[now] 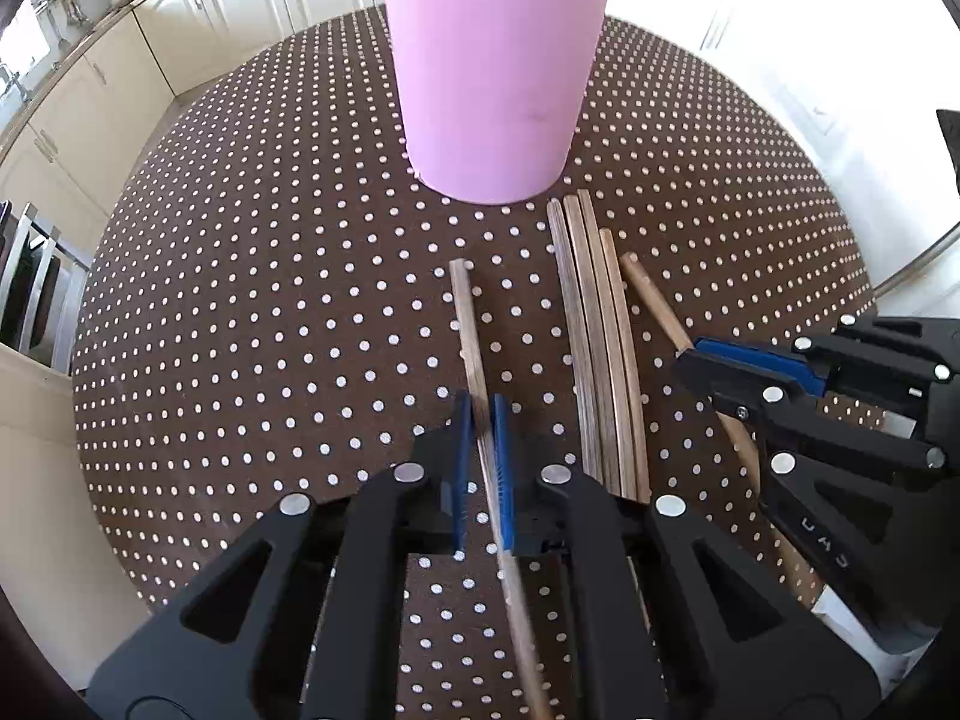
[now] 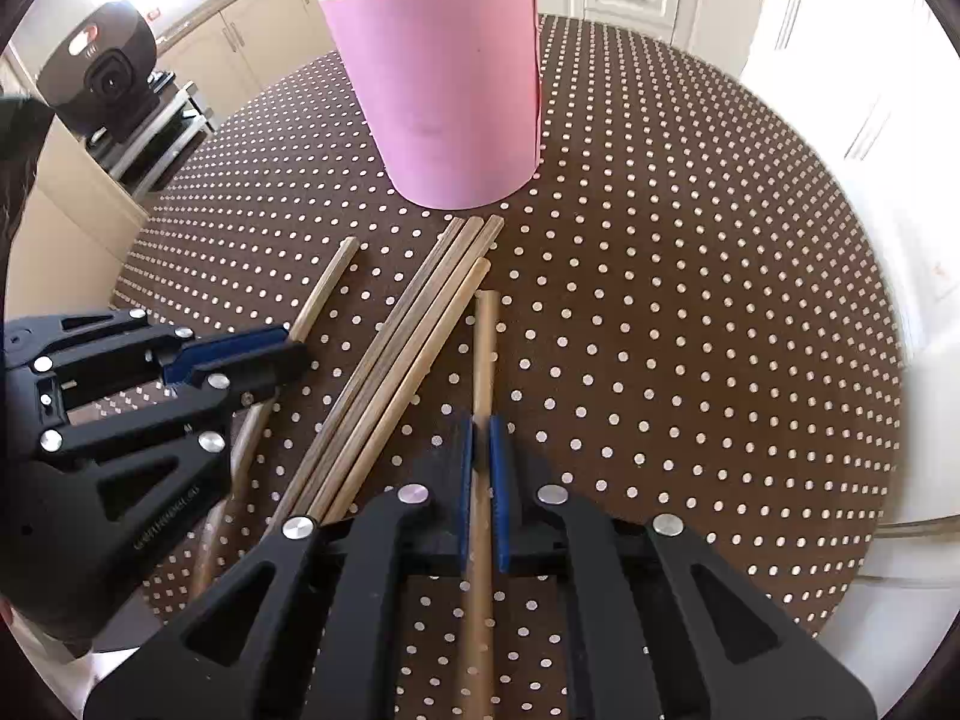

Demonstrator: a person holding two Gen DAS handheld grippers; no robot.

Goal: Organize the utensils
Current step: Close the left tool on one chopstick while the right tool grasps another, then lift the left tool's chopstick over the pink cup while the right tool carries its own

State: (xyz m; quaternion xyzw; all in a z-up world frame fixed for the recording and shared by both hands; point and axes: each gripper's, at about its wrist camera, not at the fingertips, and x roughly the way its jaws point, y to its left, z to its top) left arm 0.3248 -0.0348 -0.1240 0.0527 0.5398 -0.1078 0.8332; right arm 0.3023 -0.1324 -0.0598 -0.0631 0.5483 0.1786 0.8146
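Gripping one wooden stick each: the left gripper (image 1: 480,414) is clamping a thin stick (image 1: 465,312) at lower centre, the right gripper (image 2: 480,438) is pinching a thicker stick (image 2: 485,354). Four more sticks (image 2: 414,336) are lying between them, below the pink cup (image 2: 444,96) at top centre. Looks like pickup stage; next I'd guess lifting and tipping both upright over the cup's rim.

We see a matt pink cup (image 1: 495,66), smooth-walled with a faint smudge, at upper centre of both views. The sticks (image 1: 600,348) at mid-frame look like bare wood, dull and finely grained. The cloth (image 1: 270,300) under them is brown with white dots and no shine. Both grippers, left (image 1: 482,420) and right (image 2: 481,444), are matt black plastic with ribbed blue pads (image 2: 498,480) and shiny metal pins (image 1: 410,471).
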